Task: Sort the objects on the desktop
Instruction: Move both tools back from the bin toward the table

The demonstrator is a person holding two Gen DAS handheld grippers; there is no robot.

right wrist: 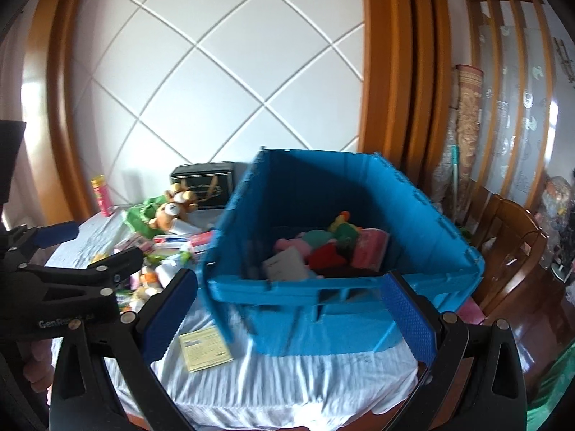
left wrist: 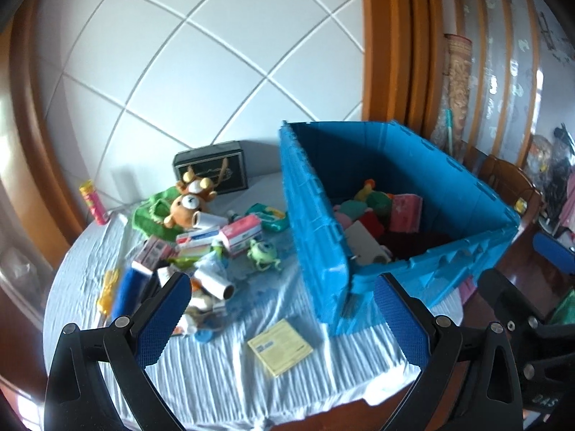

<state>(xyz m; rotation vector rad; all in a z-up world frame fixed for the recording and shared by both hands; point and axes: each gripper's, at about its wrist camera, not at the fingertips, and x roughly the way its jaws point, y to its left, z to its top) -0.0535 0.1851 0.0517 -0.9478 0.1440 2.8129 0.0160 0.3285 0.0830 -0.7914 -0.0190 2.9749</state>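
Both claws wide, empty: left gripper [left wrist: 282, 318], right gripper [right wrist: 289, 318]; blue crate [left wrist: 445, 194] at 2 o'clock, toy pile [left wrist: 201, 237] at 10

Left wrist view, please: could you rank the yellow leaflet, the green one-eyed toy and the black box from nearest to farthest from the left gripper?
From the left gripper:
1. Yellow leaflet, on the cloth just ahead.
2. Green one-eyed toy, mid-table beside the blue crate.
3. Black box, against the far wall.

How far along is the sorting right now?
Partly done: plush toys and a pink pack already lie in the blue crate. Nothing is in hand; the left gripper and right gripper have open, empty jaws. The pile of boxes and toys and a yellow leaflet remain.
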